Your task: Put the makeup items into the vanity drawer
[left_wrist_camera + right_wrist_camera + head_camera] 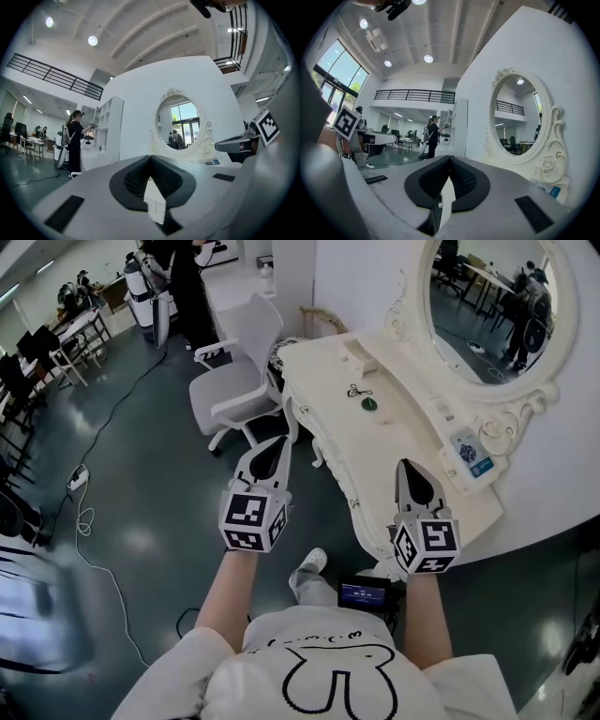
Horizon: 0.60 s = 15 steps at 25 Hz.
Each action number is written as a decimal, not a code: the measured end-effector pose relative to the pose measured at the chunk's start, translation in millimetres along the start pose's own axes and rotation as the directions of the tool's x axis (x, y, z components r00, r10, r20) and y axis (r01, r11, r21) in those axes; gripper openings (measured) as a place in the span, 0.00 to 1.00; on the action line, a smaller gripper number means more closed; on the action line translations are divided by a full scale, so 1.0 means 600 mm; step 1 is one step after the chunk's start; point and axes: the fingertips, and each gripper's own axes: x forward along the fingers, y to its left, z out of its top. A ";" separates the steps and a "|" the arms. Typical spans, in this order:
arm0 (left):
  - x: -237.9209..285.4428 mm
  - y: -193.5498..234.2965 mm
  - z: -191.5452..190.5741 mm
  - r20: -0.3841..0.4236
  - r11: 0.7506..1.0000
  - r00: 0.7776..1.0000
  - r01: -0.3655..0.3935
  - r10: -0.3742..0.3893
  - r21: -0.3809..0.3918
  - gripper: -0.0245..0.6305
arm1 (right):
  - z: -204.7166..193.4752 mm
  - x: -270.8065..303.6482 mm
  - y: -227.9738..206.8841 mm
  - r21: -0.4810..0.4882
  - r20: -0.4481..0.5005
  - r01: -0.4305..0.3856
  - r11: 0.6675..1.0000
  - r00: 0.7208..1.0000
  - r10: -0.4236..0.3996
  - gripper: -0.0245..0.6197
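Note:
The cream vanity table (323,371) stands ahead on the right under an oval mirror (489,307). On its top lie a green round item with a black cord (368,405), a small white box (359,354) and a blue-and-white packet (472,454). My left gripper (278,442) is held over the floor just left of the vanity's front edge, shut and empty. My right gripper (411,467) is over the vanity's near end, shut with nothing in it. In each gripper view the jaws meet at the tip, left gripper (151,157) and right gripper (450,158). No drawer front shows.
A white office chair (239,381) stands at the vanity's far left corner. A power strip (78,479) and its cable lie on the grey floor to the left. A person in black (74,140) stands far back near desks. The mirror (518,122) fills the right gripper view's right side.

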 end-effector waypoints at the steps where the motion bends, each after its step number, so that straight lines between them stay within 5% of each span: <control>1: 0.010 0.011 -0.002 0.000 1.000 1.000 -0.007 0.007 0.004 0.07 | -0.003 0.018 -0.001 0.004 0.001 -0.006 1.000 1.000 0.006 0.06; 9: 0.116 0.122 -0.005 -0.033 0.999 0.999 -0.040 0.041 0.013 0.07 | -0.008 0.182 -0.021 0.029 -0.004 -0.021 0.999 1.000 0.021 0.06; 15: 0.238 0.147 -0.008 -0.061 0.999 0.998 0.023 -0.022 0.026 0.07 | -0.021 0.269 -0.071 0.057 -0.019 0.023 0.998 1.000 -0.021 0.06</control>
